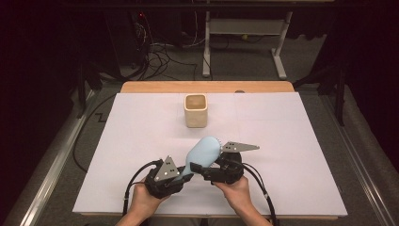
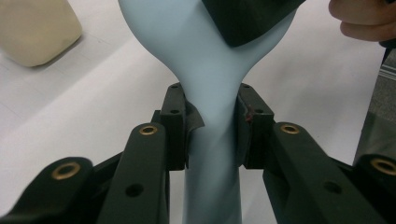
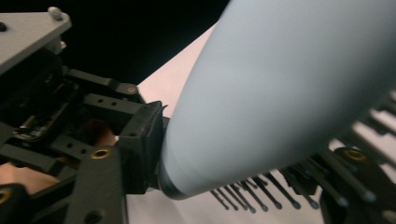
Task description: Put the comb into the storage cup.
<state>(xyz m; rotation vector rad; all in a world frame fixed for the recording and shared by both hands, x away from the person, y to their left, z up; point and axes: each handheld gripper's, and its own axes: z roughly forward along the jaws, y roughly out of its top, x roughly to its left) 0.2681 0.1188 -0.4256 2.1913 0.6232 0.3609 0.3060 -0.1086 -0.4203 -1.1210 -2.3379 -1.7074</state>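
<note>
Left gripper (image 2: 212, 135) clamps hairbrush (image 2: 210, 70) handle | right gripper (image 3: 243, 154) pinches head, bristles (image 3: 261, 196) visible | cup (image 1: 195, 110) far

The high view is lit from above onto the desk (image 1: 141, 141): its white sheet is bright, while the floor and the room behind fall off into near black at both sides. Shadows under the hands are short and soft. The picture is slightly soft and grainy, with no strong glare. In the left gripper view the pale blue brush (image 2: 210, 70) is evenly lit and fairly sharp, with the cream cup (image 2: 32, 28) blurred. In the right gripper view the brush looms close and out of focus, against a black background.
</note>
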